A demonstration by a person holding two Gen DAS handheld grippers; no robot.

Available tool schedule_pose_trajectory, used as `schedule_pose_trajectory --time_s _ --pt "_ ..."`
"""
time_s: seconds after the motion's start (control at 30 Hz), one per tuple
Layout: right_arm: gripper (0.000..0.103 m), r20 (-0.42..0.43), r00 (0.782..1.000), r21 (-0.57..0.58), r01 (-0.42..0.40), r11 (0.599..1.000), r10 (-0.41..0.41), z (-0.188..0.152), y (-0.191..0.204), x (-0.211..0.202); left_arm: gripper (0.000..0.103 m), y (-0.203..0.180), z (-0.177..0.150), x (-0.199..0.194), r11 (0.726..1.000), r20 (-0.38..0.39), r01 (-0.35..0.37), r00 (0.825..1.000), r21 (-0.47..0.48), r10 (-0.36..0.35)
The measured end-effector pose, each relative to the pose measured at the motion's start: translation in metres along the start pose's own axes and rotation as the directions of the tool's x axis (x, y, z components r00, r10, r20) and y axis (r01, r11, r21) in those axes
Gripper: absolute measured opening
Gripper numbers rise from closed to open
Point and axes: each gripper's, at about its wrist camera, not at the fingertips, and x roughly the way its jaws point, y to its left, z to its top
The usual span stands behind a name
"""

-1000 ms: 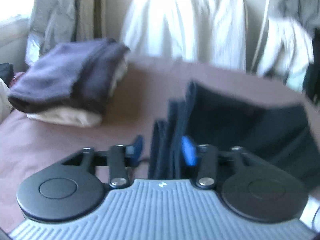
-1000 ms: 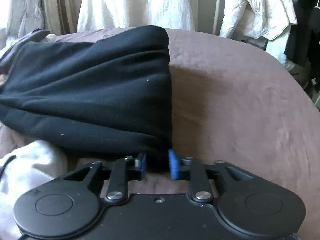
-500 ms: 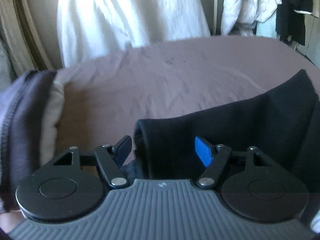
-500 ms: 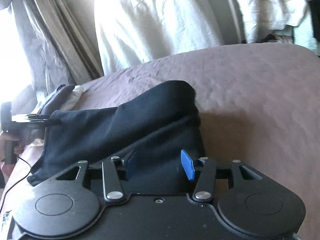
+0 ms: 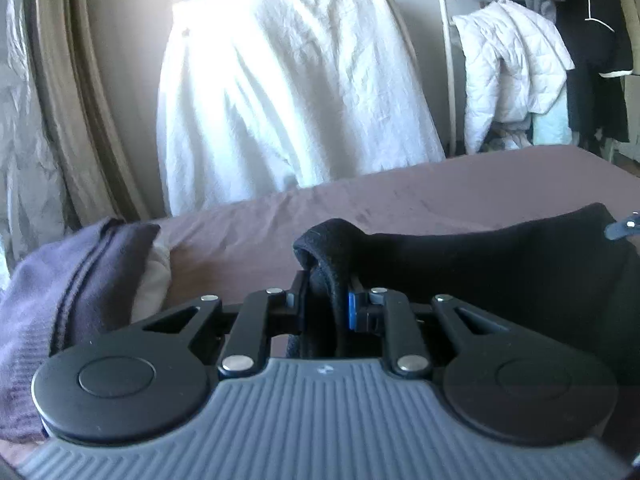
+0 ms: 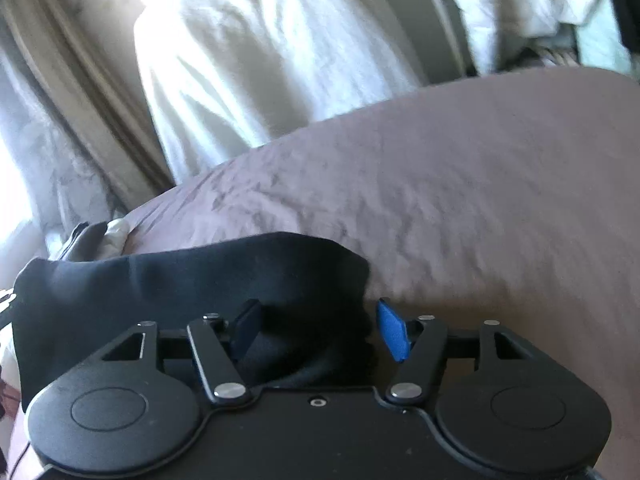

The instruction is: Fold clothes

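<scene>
A folded black garment [image 5: 500, 264] lies on the mauve bedsheet [image 5: 400, 196]. My left gripper [image 5: 326, 304] is shut on the garment's left end, with a thick roll of black cloth pinched between the fingers. In the right wrist view the same black garment [image 6: 192, 280] spreads to the left. My right gripper [image 6: 318, 332] is open, with the garment's right end lying between its spread fingers. The right gripper's tip shows at the far right edge of the left wrist view [image 5: 624, 228].
A folded purple garment on a cream one [image 5: 76, 280] is stacked at the left on the bed. A white sheet drapes over a chair [image 5: 288, 96] behind the bed. Curtains hang at the left, and clothes hang on a rack [image 5: 520, 72] at the right.
My left gripper went from open around the garment's end to shut on it. My right gripper opened wider and both views tilted upward towards the far wall.
</scene>
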Motion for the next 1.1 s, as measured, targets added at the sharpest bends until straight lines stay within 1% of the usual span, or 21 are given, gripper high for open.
schedule_pose_trajectory --time_s 0.03,0.07,0.13,0.17,0.23,0.33,0.37,0.4,0.43,0.5,0.57,0.6,0.63,0.67,0.73,0.8,0.83,0.9,0.93,1.0,1.1 --pt "0.070 -0.008 1.000 -0.004 -0.013 1.000 0.013 0.000 0.001 0.007 0.017 0.004 0.000 0.000 1.000 -0.003 -0.004 1.000 -0.019 0.004" --pt "0.063 -0.005 1.000 -0.020 -0.017 1.000 0.017 0.000 0.003 0.013 0.017 0.007 0.000 0.000 0.999 -0.006 -0.008 1.000 -0.037 0.007" --pt "0.034 0.039 0.999 -0.087 0.009 0.996 -0.006 0.004 0.012 0.020 0.017 0.015 0.000 -0.002 0.997 0.002 -0.038 0.999 -0.062 0.038" --pt "0.031 0.070 0.997 -0.138 0.033 0.990 -0.024 0.004 0.019 0.022 0.017 0.017 -0.001 0.000 0.996 0.001 -0.064 0.998 -0.056 0.065" --pt "0.030 0.156 0.985 -0.282 0.122 0.952 -0.080 0.001 0.045 0.024 0.020 0.011 -0.013 0.016 0.993 -0.040 -0.118 0.992 0.027 0.119" --pt "0.035 0.167 0.969 -0.368 0.230 0.901 -0.180 -0.001 0.067 0.039 0.029 0.003 -0.034 0.039 0.977 -0.099 -0.159 0.980 0.143 0.174" --pt "0.042 0.160 0.964 -0.383 0.259 0.887 -0.212 0.000 0.070 0.044 0.031 0.004 -0.039 0.042 0.975 -0.105 -0.165 0.978 0.151 0.182" --pt "0.048 0.164 0.956 -0.384 0.287 0.877 -0.242 0.001 0.072 0.045 0.032 0.009 -0.039 0.043 0.979 -0.112 -0.170 0.977 0.116 0.183" --pt "0.060 0.183 0.946 -0.358 0.318 0.878 -0.267 0.003 0.073 0.040 0.031 0.014 -0.039 0.044 0.981 -0.120 -0.172 0.976 0.091 0.183" --pt "0.062 0.218 0.927 -0.308 0.362 0.880 -0.305 0.006 0.076 0.027 0.028 0.025 -0.038 0.046 0.982 -0.139 -0.175 0.973 0.066 0.183" --pt "0.063 0.219 0.945 -0.298 0.301 0.906 -0.242 0.006 0.083 0.005 0.022 0.035 -0.037 0.048 0.983 -0.158 -0.178 0.971 0.040 0.182" --pt "0.063 0.177 0.963 -0.319 0.250 0.914 -0.202 0.004 0.085 -0.001 0.016 0.041 -0.036 0.049 0.983 -0.167 -0.180 0.969 0.028 0.182" --pt "0.062 0.100 0.977 -0.350 0.210 0.913 -0.187 0.000 0.088 -0.002 0.016 0.043 -0.039 0.052 0.983 -0.181 -0.180 0.966 0.034 0.183" --pt "0.062 0.016 0.981 -0.370 0.185 0.910 -0.192 -0.007 0.088 -0.002 0.014 0.044 -0.042 0.055 0.983 -0.197 -0.178 0.963 0.049 0.185" --pt "0.062 -0.149 0.955 -0.382 0.185 0.905 -0.258 -0.033 0.078 0.001 0.012 0.048 -0.048 0.063 0.984 -0.230 -0.173 0.956 0.053 0.180" --pt "0.060 -0.216 0.936 -0.396 0.175 0.902 -0.276 -0.071 0.059 -0.004 0.012 0.051 -0.053 0.067 0.985 -0.250 -0.171 0.952 0.036 0.175" --pt "0.059 -0.227 0.934 -0.395 0.169 0.903 -0.275 -0.086 0.052 -0.011 0.011 0.050 -0.056 0.067 0.983 -0.256 -0.180 0.949 0.044 0.185" --pt "0.059 -0.182 0.954 -0.360 0.162 0.919 -0.239 -0.103 0.042 -0.035 0.011 0.050 -0.062 0.070 0.979 -0.270 -0.194 0.941 0.059 0.202" --pt "0.059 -0.189 0.954 -0.313 0.166 0.935 -0.232 -0.105 0.036 -0.045 0.011 0.053 -0.062 0.068 0.979 -0.271 -0.198 0.941 0.039 0.201" --pt "0.058 -0.216 0.951 -0.254 0.165 0.953 -0.223 -0.110 0.024 -0.061 0.011 0.060 -0.061 0.062 0.979 -0.268 -0.205 0.944 -0.024 0.191" --pt "0.061 -0.267 0.946 -0.144 0.149 0.978 -0.183 -0.116 -0.001 -0.080 0.013 0.064 -0.051 0.033 0.970 -0.202 -0.231 0.956 -0.072 0.212"
